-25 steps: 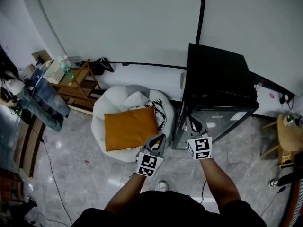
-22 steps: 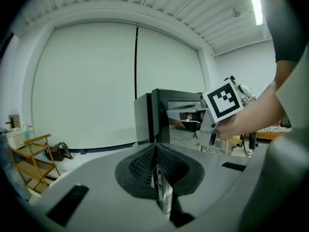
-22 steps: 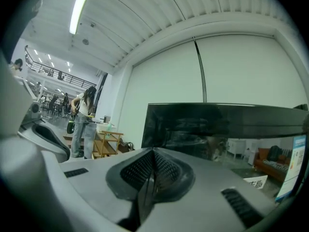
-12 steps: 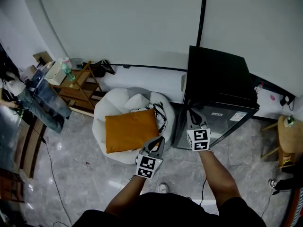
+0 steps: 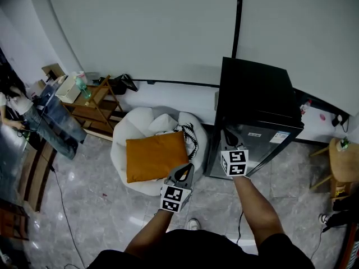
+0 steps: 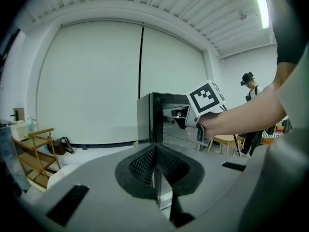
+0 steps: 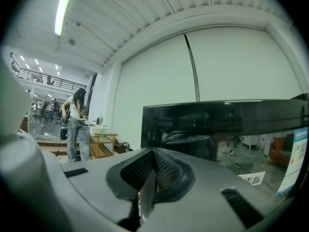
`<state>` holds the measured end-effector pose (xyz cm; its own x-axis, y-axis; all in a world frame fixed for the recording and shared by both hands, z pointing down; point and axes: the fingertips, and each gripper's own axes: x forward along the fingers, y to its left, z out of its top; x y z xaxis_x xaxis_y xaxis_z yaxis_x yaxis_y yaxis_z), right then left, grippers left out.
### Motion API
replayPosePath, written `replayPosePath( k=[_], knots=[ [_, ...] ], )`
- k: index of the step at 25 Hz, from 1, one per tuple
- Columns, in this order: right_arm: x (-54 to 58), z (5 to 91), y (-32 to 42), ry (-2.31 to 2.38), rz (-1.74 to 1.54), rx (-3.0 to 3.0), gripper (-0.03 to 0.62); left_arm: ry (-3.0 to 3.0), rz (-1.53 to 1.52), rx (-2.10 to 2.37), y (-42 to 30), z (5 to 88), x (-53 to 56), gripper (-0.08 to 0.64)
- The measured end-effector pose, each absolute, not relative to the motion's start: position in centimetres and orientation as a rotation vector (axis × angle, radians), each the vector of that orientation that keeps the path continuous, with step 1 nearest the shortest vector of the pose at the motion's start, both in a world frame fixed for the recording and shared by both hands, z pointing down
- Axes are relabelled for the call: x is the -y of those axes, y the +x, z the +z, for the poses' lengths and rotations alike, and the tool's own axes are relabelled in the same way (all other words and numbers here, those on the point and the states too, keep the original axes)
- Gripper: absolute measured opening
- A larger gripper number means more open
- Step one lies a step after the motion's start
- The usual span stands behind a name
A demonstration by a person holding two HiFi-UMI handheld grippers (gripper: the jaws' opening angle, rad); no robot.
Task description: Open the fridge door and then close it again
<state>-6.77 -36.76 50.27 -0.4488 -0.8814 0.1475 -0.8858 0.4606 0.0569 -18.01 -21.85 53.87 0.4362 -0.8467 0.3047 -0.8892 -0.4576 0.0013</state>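
1. At the far left of the room, a slatted wooden rack (image 5: pixel 92 102) stands by the wall, with a person in blue jeans (image 5: pixel 56 122) just beside it. Neither has a part in the job.
2. A white beanbag seat (image 5: pixel 132 136) lies between the rack and the fridge, and a square orange cushion (image 5: pixel 156 156) rests on top of it.
3. The left gripper (image 5: pixel 189 166) hangs near the person, over the beanbag's near edge. Its jaws are pressed together on nothing. It looks parked there, probably to stay clear of the door's swing.
4. The right gripper (image 5: pixel 226 135) reaches further forward, its tip up at the near left part of the fridge's front. Its jaws are also together, with nothing pinched. No view settles whether it touches the door. It seems placed to hook the door's edge rather than pinch it.
5. The small glossy black fridge (image 5: pixel 255 91) stands at the right against the far wall. Its reflective door (image 5: pixel 263 142) faces the person and looks closed, so the opening appears not yet begun.
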Motion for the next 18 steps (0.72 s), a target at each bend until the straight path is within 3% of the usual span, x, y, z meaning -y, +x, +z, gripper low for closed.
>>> replayPosePath(
  k=[18],
  knots=[
    [21.1,42.3,-0.5,1.53,-0.058,2.763,0.017,2.573,0.248,1.499,-12.0,48.9,17.5,0.021]
  ],
)
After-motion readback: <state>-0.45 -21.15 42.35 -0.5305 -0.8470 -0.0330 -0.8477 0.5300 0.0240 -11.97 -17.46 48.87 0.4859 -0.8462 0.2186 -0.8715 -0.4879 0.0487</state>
